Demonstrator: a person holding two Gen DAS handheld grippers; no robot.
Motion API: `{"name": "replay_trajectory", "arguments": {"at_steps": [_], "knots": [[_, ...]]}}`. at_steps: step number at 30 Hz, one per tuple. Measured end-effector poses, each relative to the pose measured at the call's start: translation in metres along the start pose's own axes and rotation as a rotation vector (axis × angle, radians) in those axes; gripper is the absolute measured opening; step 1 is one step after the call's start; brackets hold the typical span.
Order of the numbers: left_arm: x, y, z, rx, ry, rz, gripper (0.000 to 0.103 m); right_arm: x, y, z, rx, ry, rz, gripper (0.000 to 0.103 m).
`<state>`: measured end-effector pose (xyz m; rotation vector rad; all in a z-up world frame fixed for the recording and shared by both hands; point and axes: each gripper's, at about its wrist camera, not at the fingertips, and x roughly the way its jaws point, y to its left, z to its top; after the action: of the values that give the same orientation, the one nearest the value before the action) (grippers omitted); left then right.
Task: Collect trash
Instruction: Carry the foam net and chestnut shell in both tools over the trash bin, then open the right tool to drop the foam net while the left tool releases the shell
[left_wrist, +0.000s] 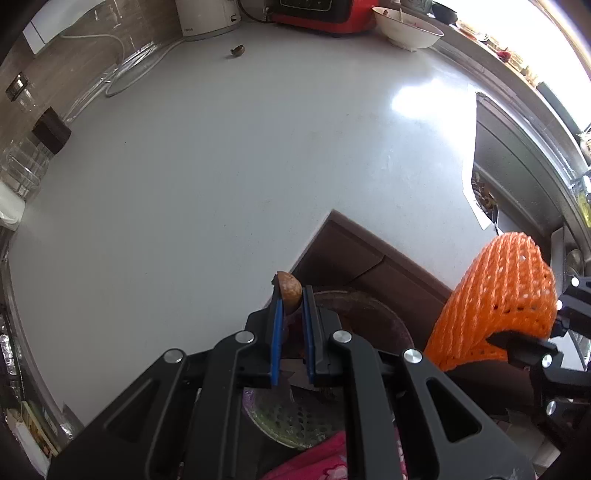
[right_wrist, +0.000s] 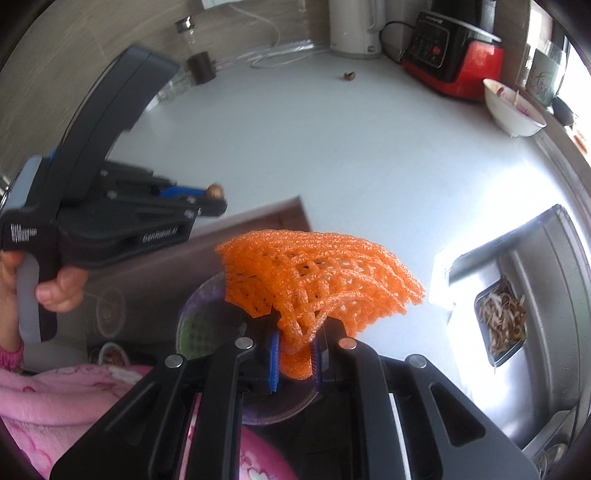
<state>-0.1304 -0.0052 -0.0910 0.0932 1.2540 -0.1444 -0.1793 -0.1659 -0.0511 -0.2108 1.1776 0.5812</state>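
My left gripper (left_wrist: 291, 295) pinches a nut shell (left_wrist: 289, 290) by its edge, just off the counter (left_wrist: 221, 166) corner; it could slip out. My right gripper (right_wrist: 294, 354) clamps the orange foam net (right_wrist: 317, 277), beyond that corner, over a purple bin (right_wrist: 192, 314) whose contents are unclear. Another shell (left_wrist: 237, 50) lies far back on the counter by the red appliance (left_wrist: 325, 14).

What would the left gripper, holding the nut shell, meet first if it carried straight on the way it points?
Probably the bare white countertop beyond the left gripper and its nut shell; the second shell piece lies much farther back. Depth is uncertain.
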Motion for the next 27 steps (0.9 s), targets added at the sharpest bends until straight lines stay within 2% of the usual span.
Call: {"name": "replay_trajectory", "arguments": {"at_steps": [13,27], "knots": [[-0.001,0.002,-0.031,-0.004,0.021,0.0,0.01,0.034,0.046,-0.033,-0.109,0.099,0.087,0.014],[0.023,0.0,-0.08,0.006,0.109,-0.019,0.01,0.096,0.054,-0.058,-0.176,0.228,0.103,0.014]]}}
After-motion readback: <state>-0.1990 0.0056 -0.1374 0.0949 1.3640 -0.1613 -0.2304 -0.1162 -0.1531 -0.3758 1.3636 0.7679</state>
